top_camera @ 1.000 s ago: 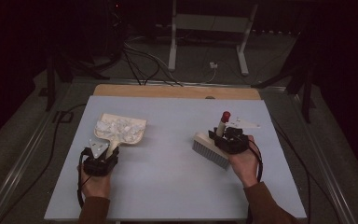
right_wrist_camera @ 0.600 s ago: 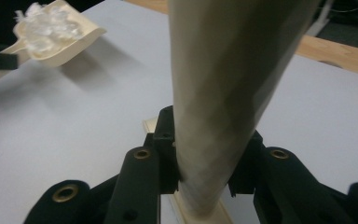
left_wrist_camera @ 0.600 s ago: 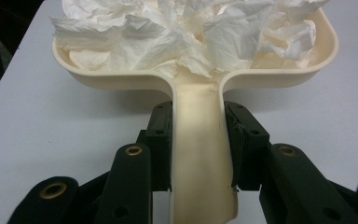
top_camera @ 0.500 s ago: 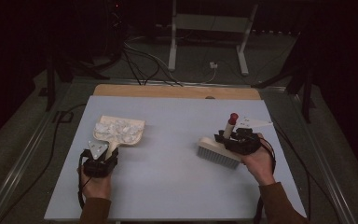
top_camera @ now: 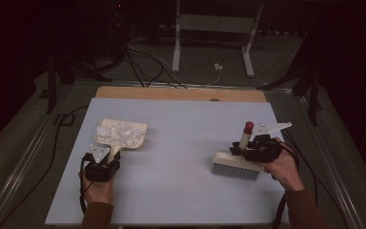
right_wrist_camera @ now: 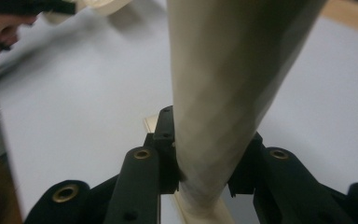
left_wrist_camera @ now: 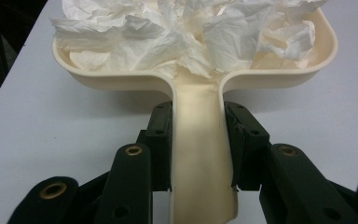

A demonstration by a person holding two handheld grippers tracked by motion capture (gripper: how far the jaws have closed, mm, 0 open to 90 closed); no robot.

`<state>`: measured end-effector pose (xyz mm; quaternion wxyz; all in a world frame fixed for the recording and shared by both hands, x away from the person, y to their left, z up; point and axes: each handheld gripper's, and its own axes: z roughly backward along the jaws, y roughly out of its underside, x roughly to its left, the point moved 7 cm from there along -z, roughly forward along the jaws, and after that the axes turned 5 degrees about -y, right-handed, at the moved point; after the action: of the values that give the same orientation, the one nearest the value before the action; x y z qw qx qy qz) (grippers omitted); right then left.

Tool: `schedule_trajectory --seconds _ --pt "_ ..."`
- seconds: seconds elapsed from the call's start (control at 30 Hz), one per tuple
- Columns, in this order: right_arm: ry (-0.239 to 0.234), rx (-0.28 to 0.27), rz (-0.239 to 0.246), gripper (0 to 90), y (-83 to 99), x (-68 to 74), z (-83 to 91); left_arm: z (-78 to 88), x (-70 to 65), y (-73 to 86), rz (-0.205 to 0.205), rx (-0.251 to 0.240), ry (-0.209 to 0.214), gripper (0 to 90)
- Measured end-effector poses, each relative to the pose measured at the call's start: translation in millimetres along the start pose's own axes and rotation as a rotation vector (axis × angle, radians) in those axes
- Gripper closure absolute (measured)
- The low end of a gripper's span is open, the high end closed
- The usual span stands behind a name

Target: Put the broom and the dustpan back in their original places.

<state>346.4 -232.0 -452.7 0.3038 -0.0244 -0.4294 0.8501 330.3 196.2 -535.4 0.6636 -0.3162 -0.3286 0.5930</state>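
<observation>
A: Left gripper (top_camera: 106,160)?
B: Clamped on the handle of the cream dustpan (top_camera: 122,134), both pads (left_wrist_camera: 161,140) pressed against its 2 sides. Resting low on the light blue table (top_camera: 181,143), near the left edge.

A: And inside the dustpan?
B: Full of crumpled white paper (left_wrist_camera: 186,32). Pan part flat on the table, pointing away from the person.

A: Right gripper (top_camera: 240,150)?
B: Pinched tight around the pale handle (right_wrist_camera: 228,84) of the brush (top_camera: 236,165). Handle tilted up, with a red tip (top_camera: 249,127) on top. Bristle block just at the table surface on the right side; touching or slightly above, cannot tell.

A: Distance between the 2 tools?
B: Well apart, with bare table between them. Dustpan at the left, brush at the right, near the right hand (top_camera: 281,167).

A: Behind the table?
B: Dark floor with cables (top_camera: 143,62) and a metal stand (top_camera: 214,33).
</observation>
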Motion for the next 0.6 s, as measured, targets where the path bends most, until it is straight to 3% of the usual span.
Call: schedule_trajectory --seconds 0.13,0.27,0.33,0.47,0.6 --pt "-0.085 0.065 -0.01 70.4 7.6 -2.6 9.8 -0.5 -0.4 0.2 -0.001 0.002 -0.001 66.5" --pt "-0.121 0.12 -0.046 70.3 12.7 -12.8 9.1 -2.0 -0.9 0.6 0.002 0.007 -0.004 66.5" --pt "-0.093 0.133 -0.068 70.2 15.1 -23.0 2.9 -2.3 -1.6 0.8 0.003 0.007 -0.007 66.5" --pt "-0.017 0.098 -0.115 68.9 14.0 -38.3 -8.3 -3.2 -2.5 1.5 -0.001 0.014 -0.011 66.5" --pt "0.098 0.085 -0.144 65.7 14.5 -50.0 -20.6 -4.7 -4.5 2.6 -0.001 0.025 -0.016 66.5"
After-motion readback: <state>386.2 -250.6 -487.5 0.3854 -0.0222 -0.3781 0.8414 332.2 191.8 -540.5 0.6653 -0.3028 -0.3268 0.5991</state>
